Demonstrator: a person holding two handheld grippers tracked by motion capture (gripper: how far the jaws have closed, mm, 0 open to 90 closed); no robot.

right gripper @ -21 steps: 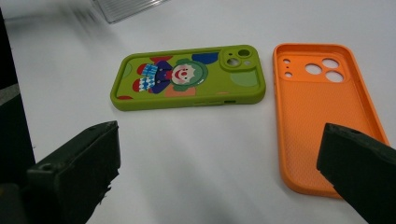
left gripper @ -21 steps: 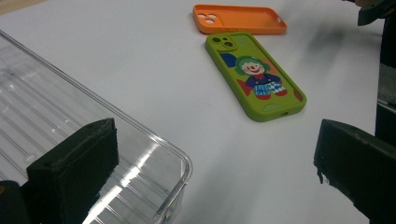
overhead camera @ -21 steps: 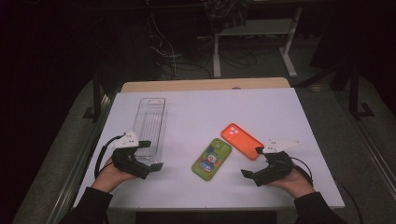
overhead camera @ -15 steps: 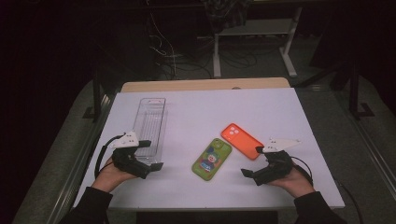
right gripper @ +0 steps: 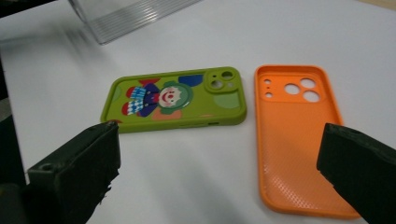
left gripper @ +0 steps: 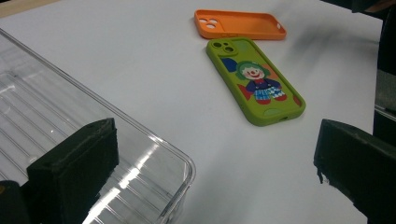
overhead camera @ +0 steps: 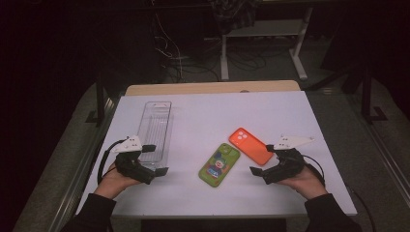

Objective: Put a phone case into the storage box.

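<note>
The green phone case (overhead camera: 219,164) lies flat on the white table (overhead camera: 270,104), near the middle of its near half, with its clown picture facing up. Its long axis runs on a slant in the high view: the camera-hole end points away from the person and a little to the right, the other end towards the near edge and left. Just beside it, to the right and slightly farther off, lies the orange phone case (overhead camera: 250,145), hollow side up. Its long axis slants the other way, camera holes at the far left end, so the two cases stand at an angle to each other, close at their far ends; whether they touch there I cannot tell.

The right gripper (overhead camera: 265,171) rests low at the table's near right, jaws spread wide and empty, aimed at the gap between the two cases. The left gripper (overhead camera: 155,159) sits at the near left, jaws likewise spread and holding nothing, one of them over the near corner of a clear plastic tray (overhead camera: 155,126) that stretches lengthwise away from the person.
</note>
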